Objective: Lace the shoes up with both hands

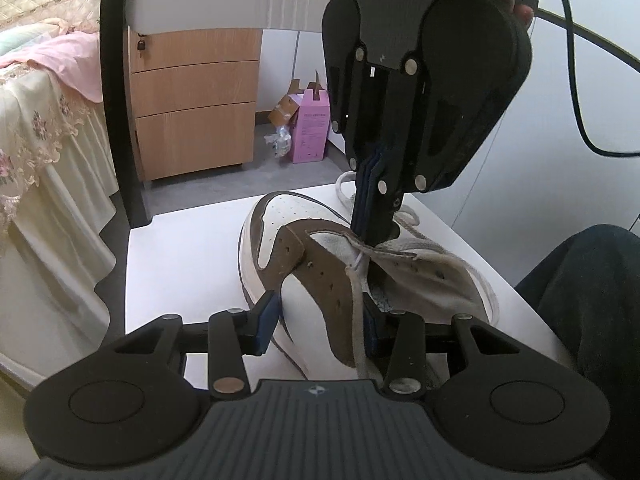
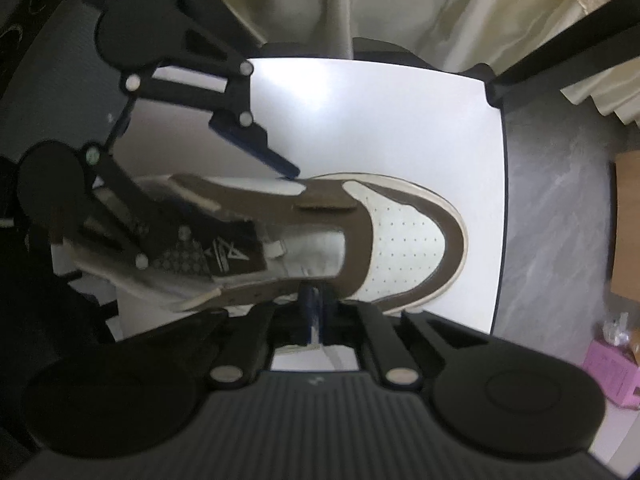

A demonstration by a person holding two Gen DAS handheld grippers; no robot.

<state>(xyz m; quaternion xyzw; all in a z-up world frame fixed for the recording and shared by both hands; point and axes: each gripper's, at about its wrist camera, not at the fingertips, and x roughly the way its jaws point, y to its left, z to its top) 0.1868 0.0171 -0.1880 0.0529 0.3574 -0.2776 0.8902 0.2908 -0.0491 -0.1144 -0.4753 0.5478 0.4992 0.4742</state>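
Shoe (image 1: 320, 272) on white tabletop (image 1: 180, 248), both claws on it.
Left claw (image 1: 320, 328) half-open, clamping shoe's collar side; right claw (image 1: 370, 236) pinched closed on lace (image 1: 404, 246) above shoe's tongue.

Matt brown suede and perforated white leather shoe (image 1: 320, 264), smooth white table (image 1: 180, 264), woodgrain drawers (image 1: 192, 104)

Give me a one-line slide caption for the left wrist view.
Left gripper straddles the sneaker side; right gripper, shut, points down at the lace.
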